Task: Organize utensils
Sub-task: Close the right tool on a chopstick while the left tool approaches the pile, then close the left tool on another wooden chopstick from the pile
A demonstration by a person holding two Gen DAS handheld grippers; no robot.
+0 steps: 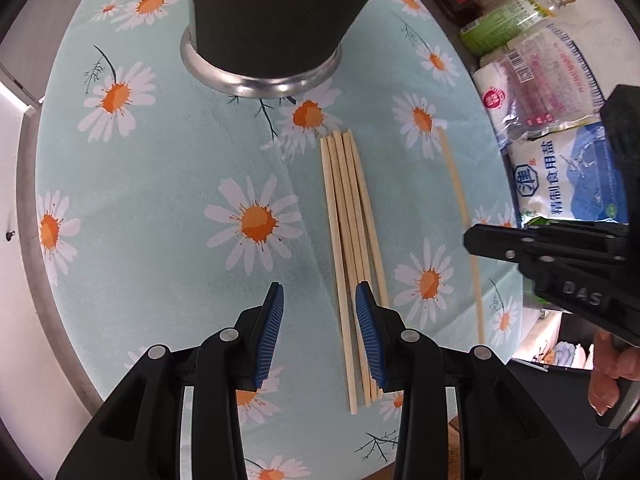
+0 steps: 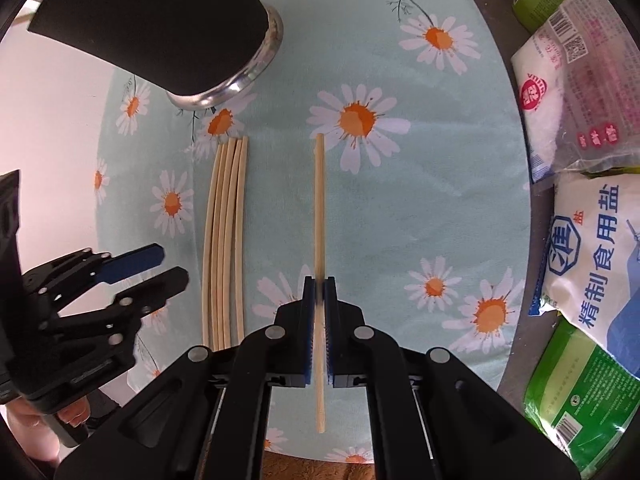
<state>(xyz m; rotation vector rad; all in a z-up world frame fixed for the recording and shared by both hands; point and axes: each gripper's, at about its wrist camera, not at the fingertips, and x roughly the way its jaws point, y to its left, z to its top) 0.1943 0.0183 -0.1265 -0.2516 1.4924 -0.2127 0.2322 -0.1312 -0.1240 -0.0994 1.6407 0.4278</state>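
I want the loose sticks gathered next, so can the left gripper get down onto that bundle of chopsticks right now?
Probably yes: the left gripper hangs open beside the chopstick bundle, nothing lies over it.

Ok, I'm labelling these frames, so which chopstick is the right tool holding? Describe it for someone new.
Start at the black cup with the steel base on the daisy tablecloth. Below it lies a tight bundle of chopsticks. The held one is the single chopstick off to the bundle's right, lying alone and clamped between the blue pads of the right tool.

Bare tablecloth left of chopstick bundle; black cup beyond, packets rightward.
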